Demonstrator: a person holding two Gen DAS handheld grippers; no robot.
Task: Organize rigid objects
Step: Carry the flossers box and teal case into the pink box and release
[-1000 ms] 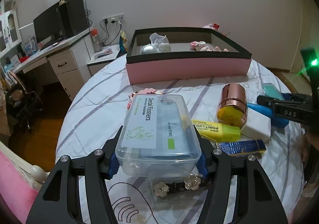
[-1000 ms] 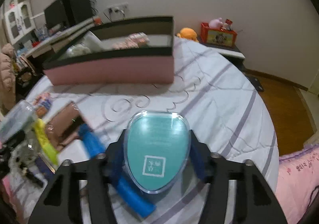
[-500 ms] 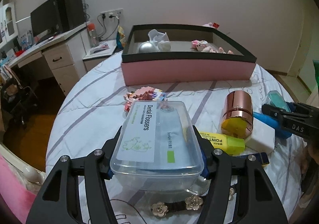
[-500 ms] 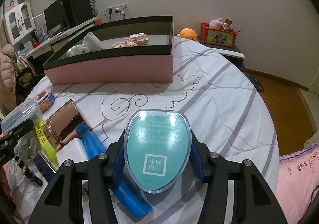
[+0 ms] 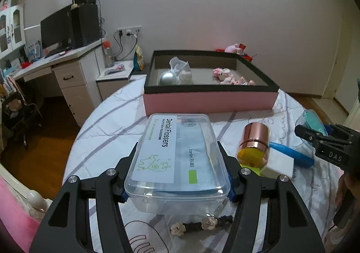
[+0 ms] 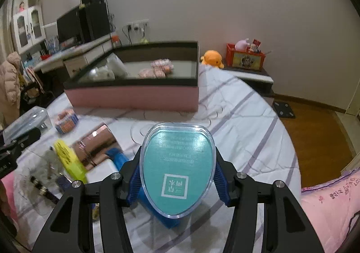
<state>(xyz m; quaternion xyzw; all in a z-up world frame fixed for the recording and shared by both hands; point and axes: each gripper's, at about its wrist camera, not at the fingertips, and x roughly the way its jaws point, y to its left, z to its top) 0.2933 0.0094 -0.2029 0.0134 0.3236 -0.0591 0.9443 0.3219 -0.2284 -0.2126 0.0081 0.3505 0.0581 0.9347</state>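
Left hand-held gripper (image 5: 177, 176): its blue pads clamp the long sides of the flosser box (image 5: 177, 158), held above the bed (image 5: 108, 138), low in the frame centre.
Right hand-held gripper (image 6: 176, 176): closed on the teal case (image 6: 177, 169), lower centre of its frame; in the left view it sits at the right edge.
Pink box (image 5: 209, 101): open, on the bed in the upper centre, with a silver ball (image 5: 167, 78) and small toys inside.
Copper jar (image 5: 254, 145): lying on its side right of the flosser box, touching a white block (image 5: 279, 164).
Blue tube (image 5: 290, 157): behind the white block.
Flower strap (image 5: 200, 223): on the bed under the flosser box.
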